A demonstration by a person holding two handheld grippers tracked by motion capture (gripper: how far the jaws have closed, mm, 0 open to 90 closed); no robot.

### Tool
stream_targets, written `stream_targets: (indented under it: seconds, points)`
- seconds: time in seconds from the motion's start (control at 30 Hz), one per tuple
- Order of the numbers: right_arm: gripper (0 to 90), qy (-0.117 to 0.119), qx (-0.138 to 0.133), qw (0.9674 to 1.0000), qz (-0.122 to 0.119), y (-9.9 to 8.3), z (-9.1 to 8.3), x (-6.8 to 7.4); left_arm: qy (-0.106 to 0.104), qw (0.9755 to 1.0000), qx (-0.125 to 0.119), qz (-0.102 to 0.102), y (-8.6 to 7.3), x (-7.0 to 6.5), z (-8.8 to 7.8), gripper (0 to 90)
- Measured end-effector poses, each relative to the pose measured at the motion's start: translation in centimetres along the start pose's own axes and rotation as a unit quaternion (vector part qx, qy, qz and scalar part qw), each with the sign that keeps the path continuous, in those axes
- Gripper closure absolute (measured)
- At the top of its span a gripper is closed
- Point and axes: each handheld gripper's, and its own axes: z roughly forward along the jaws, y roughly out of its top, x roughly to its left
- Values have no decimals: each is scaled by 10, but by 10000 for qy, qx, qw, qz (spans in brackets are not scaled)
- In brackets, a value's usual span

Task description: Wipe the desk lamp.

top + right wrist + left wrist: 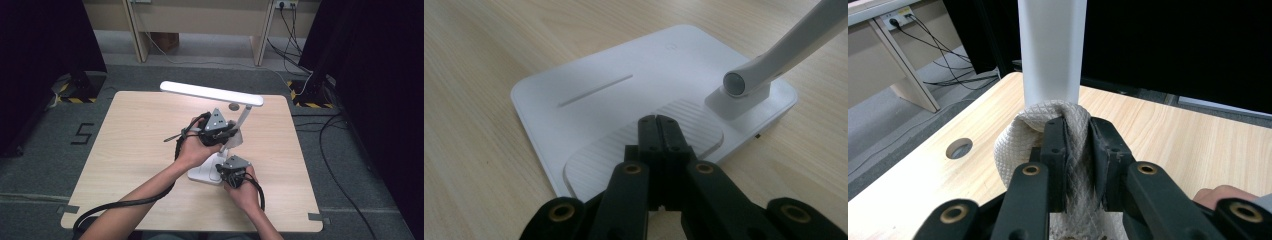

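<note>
Both jaw pairs are closed: left gripper [1078,150] pinches the cloth [1018,145] against the lamp stem [1050,50] rising centre frame; right gripper [657,125], empty, presses the base [589,95]

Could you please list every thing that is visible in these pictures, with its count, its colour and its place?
desk lamp: one, white, on the table; its base lies flat and its arm rises at a slant to a long head.
cloth: one, off-white, pressed against the lamp arm, held in the left claw.
table: one, light wood, centre of the room, with a round hole near its far edge.
cables: several, black, on the grey floor at the right.
left claw: one, black, shut on the cloth.
right claw: one, black, shut, tips over the lamp base.
forearms: two, coming in from the bottom edge.
</note>
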Motion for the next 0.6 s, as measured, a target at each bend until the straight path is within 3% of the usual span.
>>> stream_targets:
  seconds: [0.6]
  points:
    - [900,-6,-13,10000,-9,0,0,0,13,9999,86,-58,-14,0,5,778]
